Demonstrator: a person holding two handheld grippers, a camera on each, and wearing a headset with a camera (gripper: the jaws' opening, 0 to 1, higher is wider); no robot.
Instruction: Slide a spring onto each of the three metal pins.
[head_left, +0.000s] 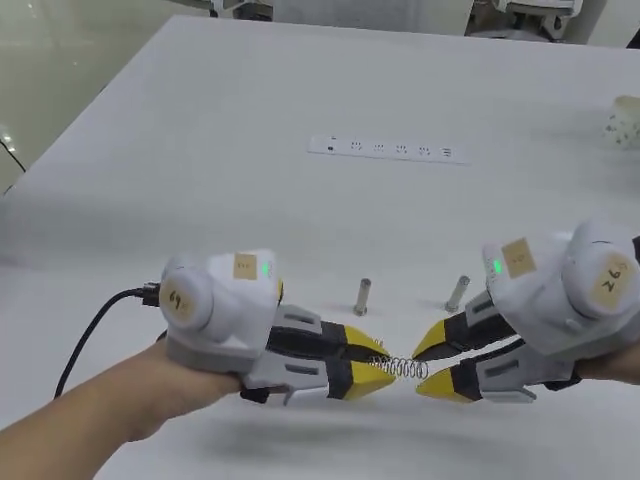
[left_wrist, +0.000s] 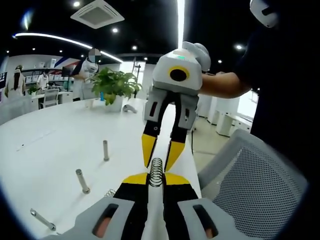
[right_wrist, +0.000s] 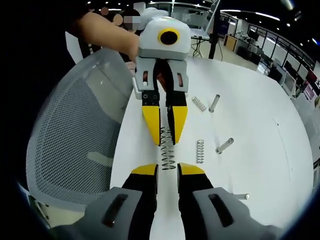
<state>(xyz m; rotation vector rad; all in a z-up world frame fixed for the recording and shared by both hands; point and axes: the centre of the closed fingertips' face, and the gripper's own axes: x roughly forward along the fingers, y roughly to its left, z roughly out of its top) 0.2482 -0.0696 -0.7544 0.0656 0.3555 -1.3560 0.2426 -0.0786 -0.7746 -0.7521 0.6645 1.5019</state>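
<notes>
Yellow tips of the left gripper (head_left: 378, 366) are pinched shut on one end of a spring (head_left: 405, 368), which sticks out level toward the right gripper (head_left: 433, 367). That gripper's jaws stand apart, with the spring's free end just between their tips; I cannot tell if they touch it. Both grippers hover low over the white surface (head_left: 250, 180), close to its near edge, and a mesh chair (right_wrist: 70, 150) sits just past that edge. A metal pin (head_left: 362, 297) and a second pin (head_left: 457, 293) stand upright just beyond the jaws, and loose springs (right_wrist: 200, 150) lie beside them. Past the pins I have wide bare surface up to a power strip (head_left: 388, 149).
</notes>
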